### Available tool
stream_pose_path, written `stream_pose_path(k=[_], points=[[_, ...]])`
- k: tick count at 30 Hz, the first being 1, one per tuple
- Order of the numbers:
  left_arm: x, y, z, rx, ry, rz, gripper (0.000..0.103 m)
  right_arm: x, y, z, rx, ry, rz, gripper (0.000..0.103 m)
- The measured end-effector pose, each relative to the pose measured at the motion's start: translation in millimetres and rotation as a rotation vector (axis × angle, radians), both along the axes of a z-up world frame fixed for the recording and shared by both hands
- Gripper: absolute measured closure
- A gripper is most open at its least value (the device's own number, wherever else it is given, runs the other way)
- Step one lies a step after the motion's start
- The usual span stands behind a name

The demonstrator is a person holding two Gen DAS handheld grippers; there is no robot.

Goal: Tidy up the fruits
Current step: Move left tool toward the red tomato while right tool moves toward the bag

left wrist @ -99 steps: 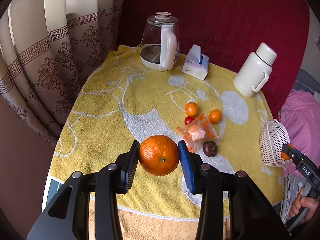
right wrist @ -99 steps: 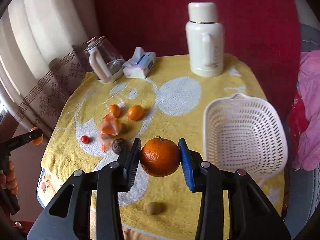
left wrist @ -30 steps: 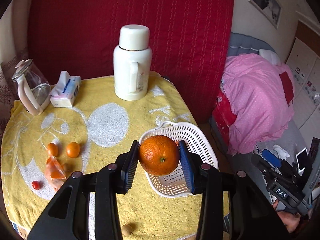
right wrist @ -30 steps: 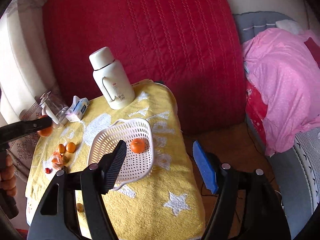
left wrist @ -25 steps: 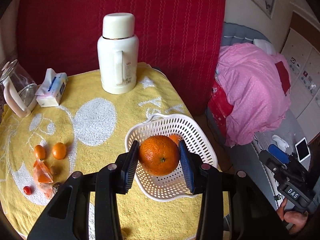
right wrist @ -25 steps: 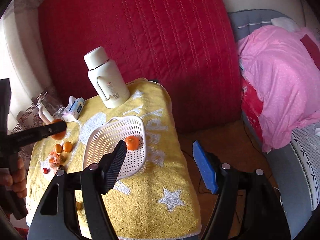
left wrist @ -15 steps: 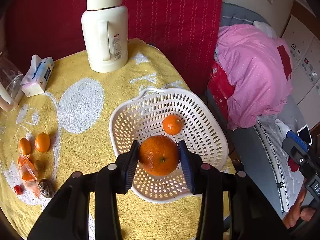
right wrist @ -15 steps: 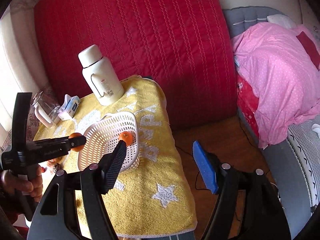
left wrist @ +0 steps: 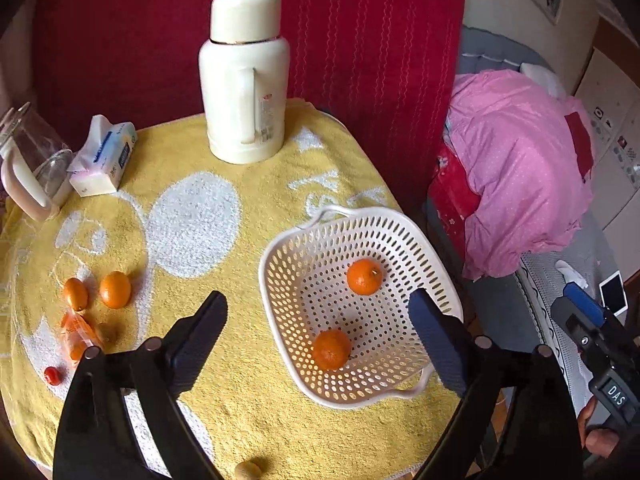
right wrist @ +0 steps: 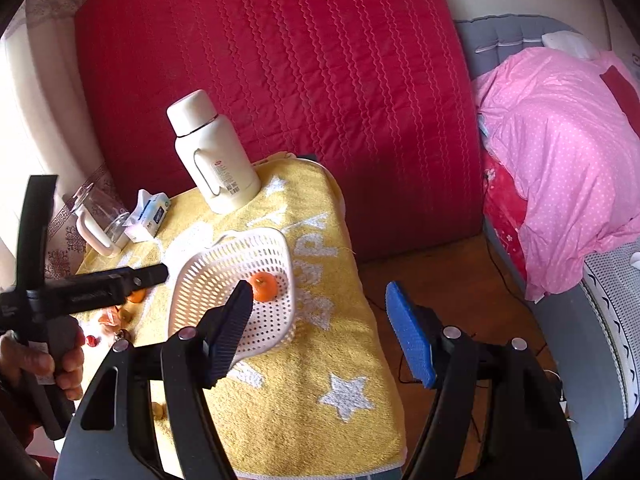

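Black plastic arms and dark blue ribbed pads frame the left gripper (left wrist: 316,332), whose jaws are opening wide with nothing pressed between them; the large orange (left wrist: 331,349) lies below, free, on the near floor of the white basket (left wrist: 280,248). A smaller orange (left wrist: 364,276) sits farther back in the same basket, apart from the first. The right gripper (right wrist: 320,328) hangs off the table's right edge, jaws parted about halfway and empty.

On the yellow towel (left wrist: 248,412), a small brownish fruit (left wrist: 247,470) lies near the front edge. To the left are a red cherry-sized fruit (left wrist: 52,375), an orange plastic wrapper (left wrist: 78,336) and 2 kumquat-like fruits (left wrist: 115,289), all well apart from the basket. Beyond stand a tissue pack (left wrist: 103,160), a glass kettle (left wrist: 32,168) and a cream thermos (left wrist: 245,80).

The remaining fruits look light, round and smooth, so they would probably roll or squirt out under a skewed pinch. I would take each across its widest middle, pads square to it, with gentle pressure; the red one seems soft-skinned and easiest to bruise. The wrapper is limp and crinkly, best pinched at an edge.
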State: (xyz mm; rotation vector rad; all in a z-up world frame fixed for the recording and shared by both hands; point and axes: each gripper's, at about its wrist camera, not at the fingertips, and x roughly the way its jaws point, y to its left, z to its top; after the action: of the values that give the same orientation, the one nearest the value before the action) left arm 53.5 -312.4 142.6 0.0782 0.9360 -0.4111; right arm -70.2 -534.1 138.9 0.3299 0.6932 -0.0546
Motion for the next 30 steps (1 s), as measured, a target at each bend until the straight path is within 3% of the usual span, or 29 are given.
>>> stream_pose_path(k=[2, 14, 19, 25, 30], points=[[-2, 8, 11, 0.003, -0.028, 0.025, 0.011, 1, 5, 3, 0.000, -0.013, 0.011, 0.025], [-18, 70, 80, 0.011, -0.188, 0.100, 0.011, 12, 45, 18, 0.005, -0.053, 0.105, 0.025], [-24, 110, 105, 0.005, -0.228, 0.177, 0.011, 15, 67, 26, 0.012, -0.073, 0.149, 0.025], [-34, 166, 117, 0.007, -0.245, 0.279, 0.011, 17, 101, 26, 0.020, -0.069, 0.218, 0.025], [-40, 213, 112, 0.014, -0.227, 0.353, 0.011, 21, 134, 23, 0.023, -0.053, 0.274, 0.025]])
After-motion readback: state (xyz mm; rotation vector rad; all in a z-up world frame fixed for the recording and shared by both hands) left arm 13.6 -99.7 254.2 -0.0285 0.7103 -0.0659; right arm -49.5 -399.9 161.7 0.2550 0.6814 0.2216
